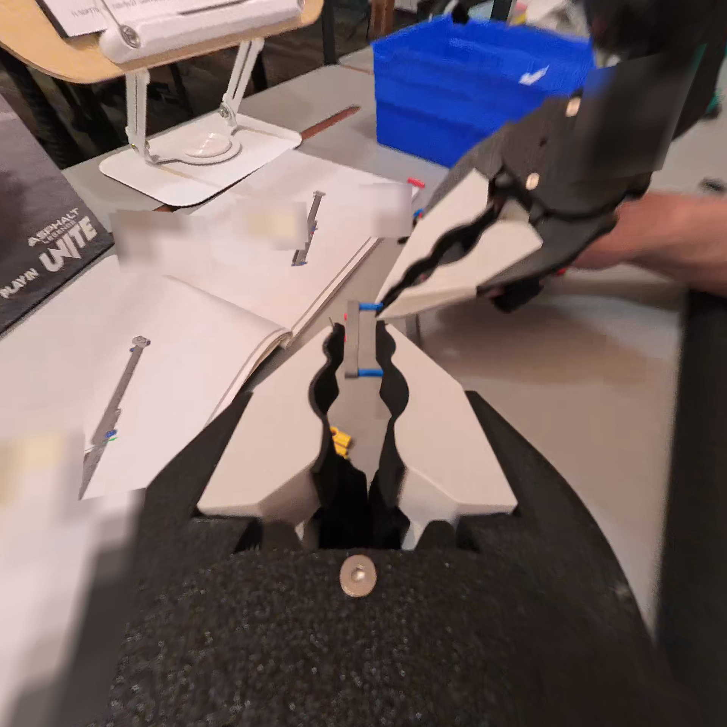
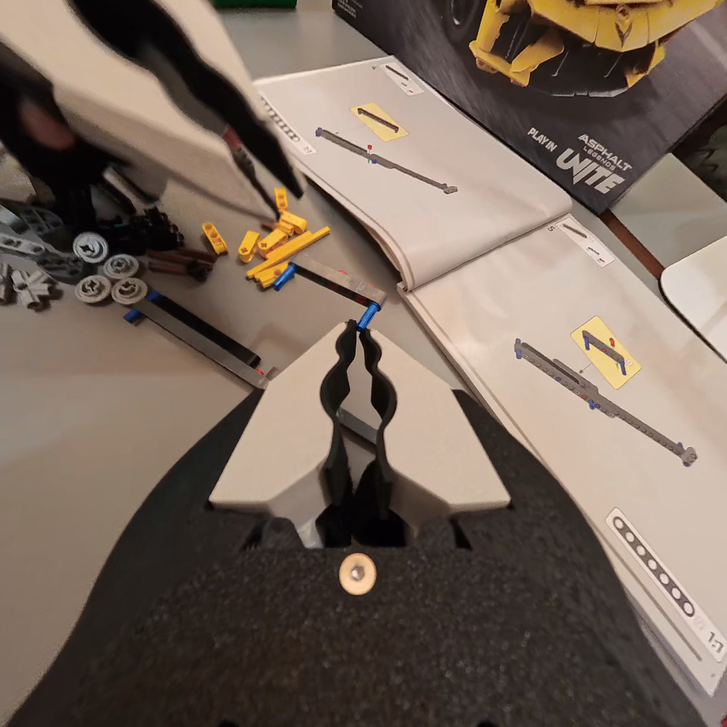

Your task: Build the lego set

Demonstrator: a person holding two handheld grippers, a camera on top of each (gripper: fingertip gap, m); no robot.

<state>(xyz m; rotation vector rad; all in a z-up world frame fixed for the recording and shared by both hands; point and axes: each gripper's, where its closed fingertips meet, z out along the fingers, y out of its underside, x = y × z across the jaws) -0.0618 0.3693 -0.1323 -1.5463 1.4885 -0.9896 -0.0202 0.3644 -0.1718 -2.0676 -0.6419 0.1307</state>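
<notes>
Beyond my white tablet stand (image 1: 196, 165) sits a blue plastic bin (image 1: 472, 90), both on the grey surface (image 1: 511, 393).

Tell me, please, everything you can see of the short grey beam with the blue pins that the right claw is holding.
The short grey plastic beam is a flat, straight bar with a blue pin sticking out sideways at one end and a second blue pin at the other; small red spots show along it. The right claw is shut on the near pin's tip. The beam's far end sits by the loose yellow pieces. In the left wrist view it lies just ahead of the open left claw.
</notes>
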